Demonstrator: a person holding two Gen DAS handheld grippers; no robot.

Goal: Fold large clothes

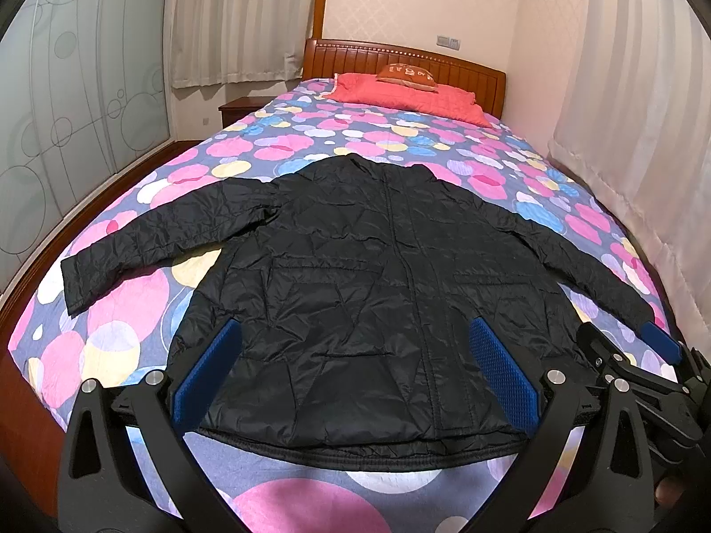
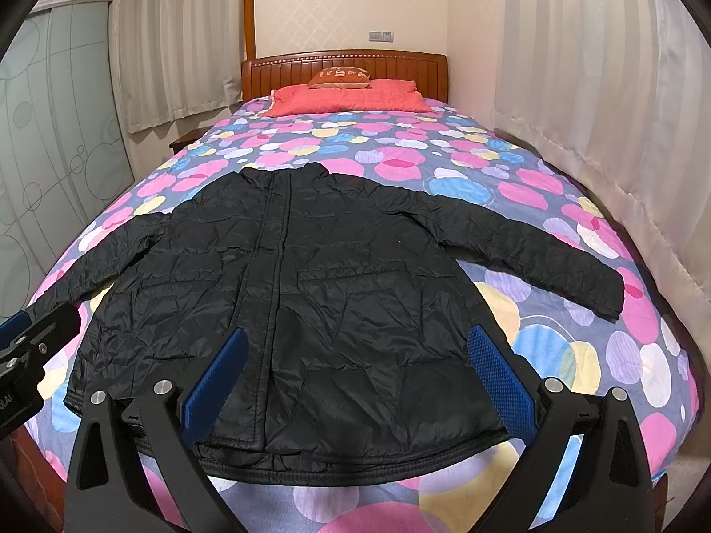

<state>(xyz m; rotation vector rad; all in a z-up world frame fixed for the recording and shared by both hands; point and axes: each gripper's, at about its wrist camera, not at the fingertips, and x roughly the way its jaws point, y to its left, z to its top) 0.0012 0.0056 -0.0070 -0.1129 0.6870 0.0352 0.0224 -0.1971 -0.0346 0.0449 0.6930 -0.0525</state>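
A black quilted jacket [image 1: 355, 275] lies flat and face up on the bed, zip closed, both sleeves spread out to the sides; it also shows in the right wrist view [image 2: 320, 293]. My left gripper [image 1: 355, 355] hovers open above the jacket's hem, blue pads wide apart, holding nothing. My right gripper [image 2: 355, 359] is also open above the hem, a little to the right, and empty. The right gripper shows at the right edge of the left wrist view [image 1: 644, 355]. The left gripper shows at the left edge of the right wrist view [image 2: 26, 337].
The bed has a spread with pink, blue and yellow circles [image 1: 133, 311]. A red pillow [image 1: 404, 97] with an orange cushion lies by the wooden headboard [image 1: 400, 60]. Curtains [image 1: 644, 155] hang along the right; a glass wardrobe [image 1: 66, 111] stands left.
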